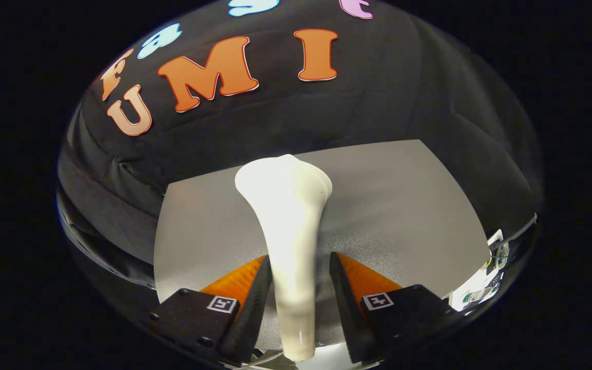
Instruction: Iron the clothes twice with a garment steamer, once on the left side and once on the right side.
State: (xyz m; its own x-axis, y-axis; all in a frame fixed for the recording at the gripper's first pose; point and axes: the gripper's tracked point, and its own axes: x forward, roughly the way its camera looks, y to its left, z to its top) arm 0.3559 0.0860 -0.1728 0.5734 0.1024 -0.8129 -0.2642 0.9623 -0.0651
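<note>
A white garment steamer (290, 216) runs forward between my fingers, its slim handle low between them and its flared head beyond the tips. It lies over a flat grey surface (404, 205). My gripper (299, 256) straddles the handle. The left finger (255, 293) sits against the handle's side. The right finger (345, 293) stands a narrow gap away, with grey surface showing in between. I cannot tell whether the grey surface is the garment or a mat.
Black cloth wall (378, 103) rises right behind the grey surface and folds around its left side. A small white cluttered object (481, 288) sits off the surface's right edge, near the right finger.
</note>
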